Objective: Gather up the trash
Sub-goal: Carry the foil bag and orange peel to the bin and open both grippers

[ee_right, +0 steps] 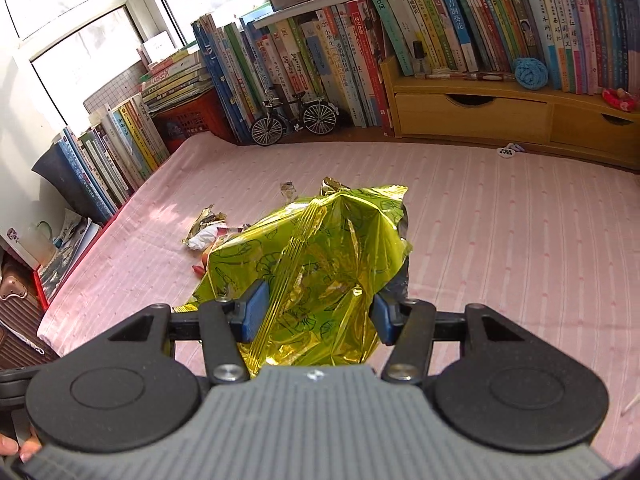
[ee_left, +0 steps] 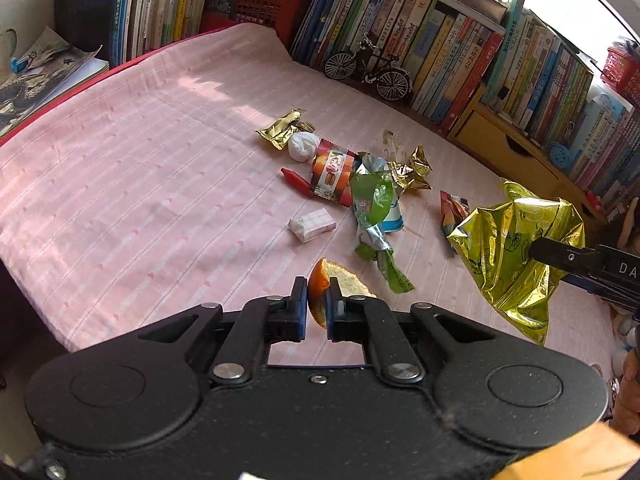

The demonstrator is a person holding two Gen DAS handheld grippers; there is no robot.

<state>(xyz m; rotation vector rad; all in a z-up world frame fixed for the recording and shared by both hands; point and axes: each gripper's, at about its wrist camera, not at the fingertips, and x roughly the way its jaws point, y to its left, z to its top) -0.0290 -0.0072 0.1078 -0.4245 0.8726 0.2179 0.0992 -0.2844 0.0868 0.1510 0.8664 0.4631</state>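
Your left gripper (ee_left: 317, 304) pinches an orange peel (ee_left: 338, 280) above the pink cloth (ee_left: 140, 168). Your right gripper (ee_right: 316, 316) holds a gold bag (ee_right: 316, 248), lifted; its body reads "DA". Wrappers (ee_left: 352, 180) lie piled mid-cloth, their print too small to read.

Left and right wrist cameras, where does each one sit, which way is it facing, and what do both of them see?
Left wrist: sits on the left tongs, looking along the fingers over the pink cloth toward the books; shows its tongs shut on an orange peel, plus the right tongs.
Right wrist: sits on the right tongs, facing the books and window; shows its tongs around the yellow bag and fingertips at lower left.
Shared: yellow bag, toy bicycle, wrapper pile.
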